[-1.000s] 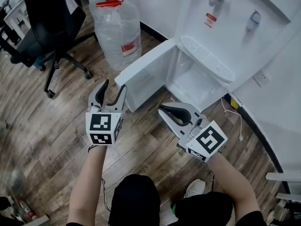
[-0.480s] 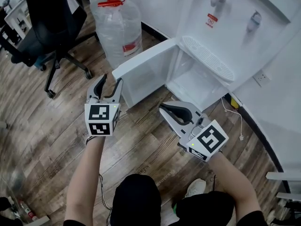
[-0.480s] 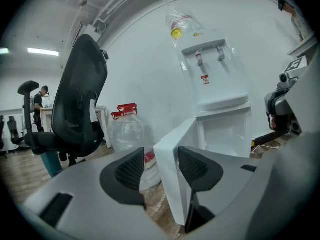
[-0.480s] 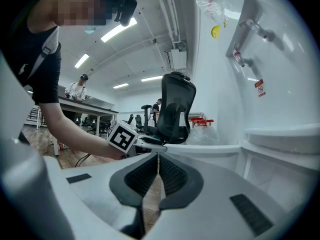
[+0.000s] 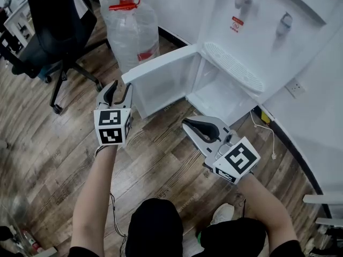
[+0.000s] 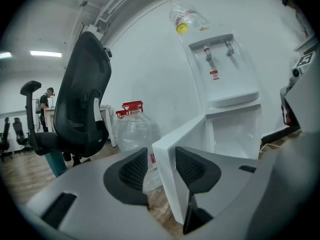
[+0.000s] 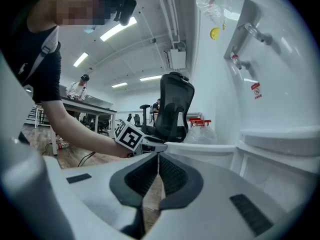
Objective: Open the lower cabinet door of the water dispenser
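The left gripper (image 5: 121, 88) is closing its spread fingers round the free edge of the lower cabinet door (image 5: 161, 83), swung out left of the water dispenser (image 5: 257, 31), probably to pull it wider, while the right gripper (image 5: 187, 124) is idling, fingers pressed together on nothing.

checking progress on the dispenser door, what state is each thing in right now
lower cabinet door: swung wide open
cabinet compartment: exposed, looks empty
left gripper: jaws apart around the door's free edge, have just been closing, not pressing on it
right gripper: shut, empty
water jug: upright on the floor, red cap on
office chair: unoccupied
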Demonstrator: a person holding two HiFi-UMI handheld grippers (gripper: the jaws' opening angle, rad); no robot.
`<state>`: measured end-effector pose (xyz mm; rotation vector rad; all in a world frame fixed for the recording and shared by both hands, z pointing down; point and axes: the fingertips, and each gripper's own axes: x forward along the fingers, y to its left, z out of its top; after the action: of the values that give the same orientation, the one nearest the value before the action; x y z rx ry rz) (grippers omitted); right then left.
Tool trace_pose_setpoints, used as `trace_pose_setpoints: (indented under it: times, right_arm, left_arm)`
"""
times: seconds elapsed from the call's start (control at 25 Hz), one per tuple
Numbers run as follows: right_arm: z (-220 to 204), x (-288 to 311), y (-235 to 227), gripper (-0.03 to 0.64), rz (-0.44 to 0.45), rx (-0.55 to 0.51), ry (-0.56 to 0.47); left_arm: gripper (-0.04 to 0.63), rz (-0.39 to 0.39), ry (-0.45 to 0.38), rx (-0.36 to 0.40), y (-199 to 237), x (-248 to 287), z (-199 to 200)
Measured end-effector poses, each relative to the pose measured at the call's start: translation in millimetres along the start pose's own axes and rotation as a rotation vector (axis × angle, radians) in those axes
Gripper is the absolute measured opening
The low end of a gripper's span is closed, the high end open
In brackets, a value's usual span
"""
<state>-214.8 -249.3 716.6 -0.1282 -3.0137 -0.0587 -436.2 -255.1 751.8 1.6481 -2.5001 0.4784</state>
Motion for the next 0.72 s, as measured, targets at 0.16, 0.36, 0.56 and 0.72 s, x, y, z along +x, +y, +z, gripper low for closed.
trace_pose_setpoints:
  times: [0.16,0.36,0.56,0.72]
  right_arm:
    - [0,2,-3,0.029,-0.011,0.027,-0.004]
    - [-1,5,-6,0.026,-0.018,0.047,-0.004]
    - [1,1,-6,0.026,-0.021,0.065,-0.015]
    - [1,-6,-8,0.026,-0.030,0.065,-0.013]
  left_arm:
    - [0.181,0.012,0.007,0.015,5,6,-1]
    - [0.173,0.022,0.021,0.039,9,12,0]
    - [0.168,0.032,0.031,0.045,14,18,-1]
    - [0.163,0.051,0.043,0.051,19,24,-1]
